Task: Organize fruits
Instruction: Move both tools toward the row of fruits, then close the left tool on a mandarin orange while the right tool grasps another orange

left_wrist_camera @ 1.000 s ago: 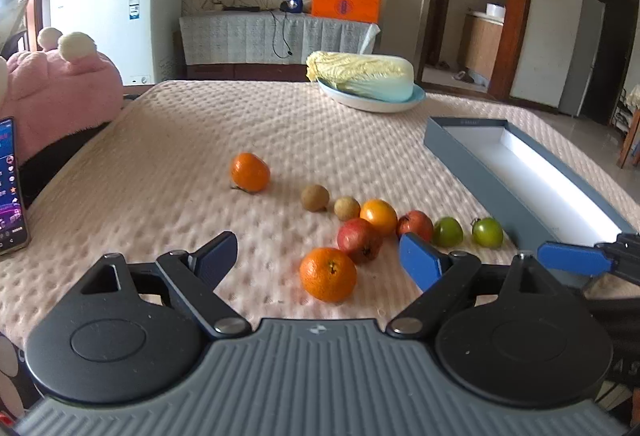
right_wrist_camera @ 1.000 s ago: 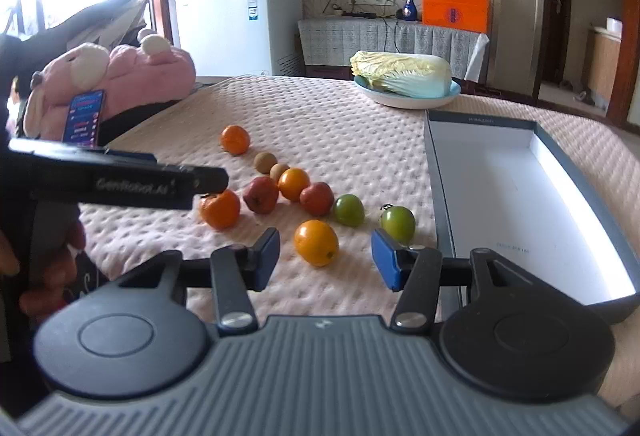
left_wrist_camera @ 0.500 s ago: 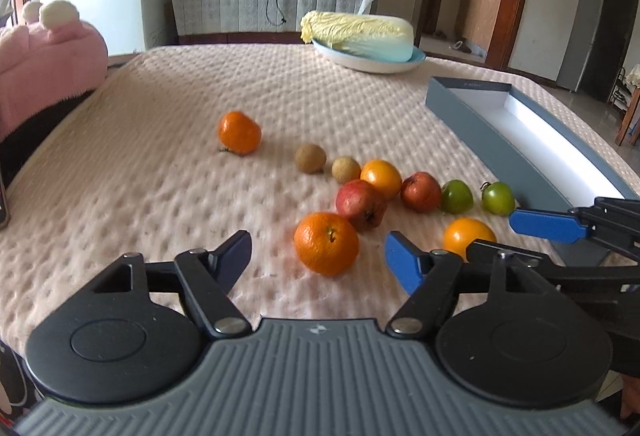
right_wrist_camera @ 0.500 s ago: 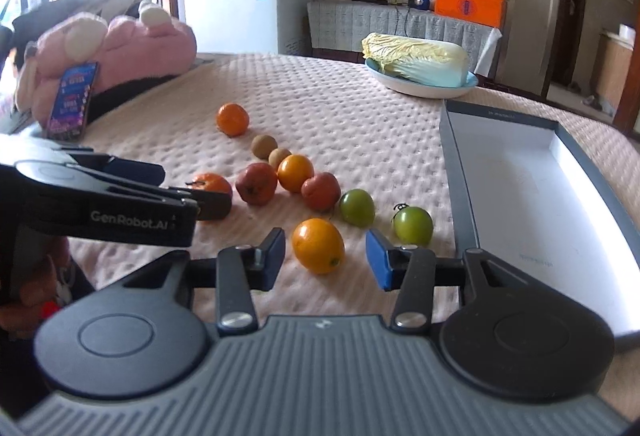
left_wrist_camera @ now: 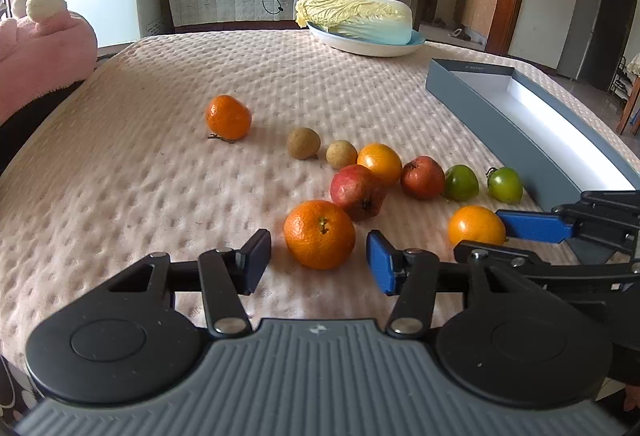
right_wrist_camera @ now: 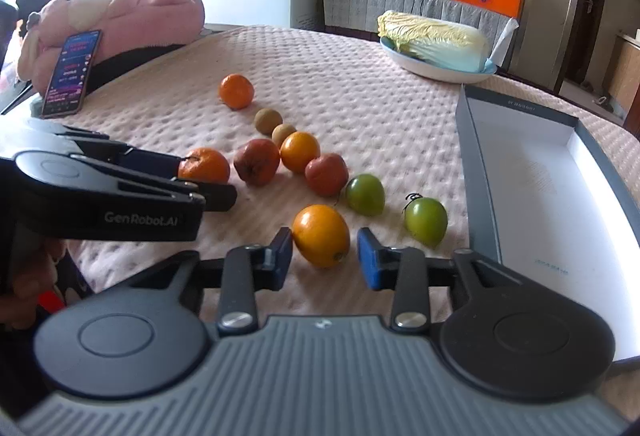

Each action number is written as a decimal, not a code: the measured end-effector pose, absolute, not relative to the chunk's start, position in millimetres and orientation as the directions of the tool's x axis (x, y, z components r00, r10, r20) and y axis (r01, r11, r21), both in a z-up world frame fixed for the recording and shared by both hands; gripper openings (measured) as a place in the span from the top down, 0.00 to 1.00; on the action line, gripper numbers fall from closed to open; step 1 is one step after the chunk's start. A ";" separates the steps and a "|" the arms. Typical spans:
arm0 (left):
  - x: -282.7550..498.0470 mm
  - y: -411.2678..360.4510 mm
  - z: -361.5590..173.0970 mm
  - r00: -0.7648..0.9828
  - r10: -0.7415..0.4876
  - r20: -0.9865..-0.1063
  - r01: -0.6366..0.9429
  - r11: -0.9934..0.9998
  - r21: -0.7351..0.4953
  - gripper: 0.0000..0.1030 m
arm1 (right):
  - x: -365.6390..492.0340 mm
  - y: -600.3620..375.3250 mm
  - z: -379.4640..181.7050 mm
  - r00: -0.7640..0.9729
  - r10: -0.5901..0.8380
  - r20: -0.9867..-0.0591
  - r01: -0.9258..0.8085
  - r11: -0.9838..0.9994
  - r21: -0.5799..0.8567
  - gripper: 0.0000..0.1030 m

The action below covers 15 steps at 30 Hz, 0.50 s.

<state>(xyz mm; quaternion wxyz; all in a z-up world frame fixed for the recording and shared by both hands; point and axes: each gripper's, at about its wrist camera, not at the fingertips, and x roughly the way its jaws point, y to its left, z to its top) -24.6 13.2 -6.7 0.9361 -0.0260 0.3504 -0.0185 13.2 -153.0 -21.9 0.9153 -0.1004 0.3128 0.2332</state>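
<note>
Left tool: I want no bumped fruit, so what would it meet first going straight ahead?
The left tool would first meet the dimpled orange already between its open fingers, then probably the red fruit behind.

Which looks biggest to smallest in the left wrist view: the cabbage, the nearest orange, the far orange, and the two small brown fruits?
1. cabbage
2. nearest orange, though it sits closest to the camera
3. far orange
4. The two brown fruits look too alike to rank.
</note>
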 end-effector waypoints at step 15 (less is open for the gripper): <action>-24.7 14.5 -7.1 0.761 -0.060 -0.646 0.020 0.997 -0.070 0.61 | 13.8 -158.8 -20.7 0.673 0.398 -0.624 -0.493 0.870 0.024 0.67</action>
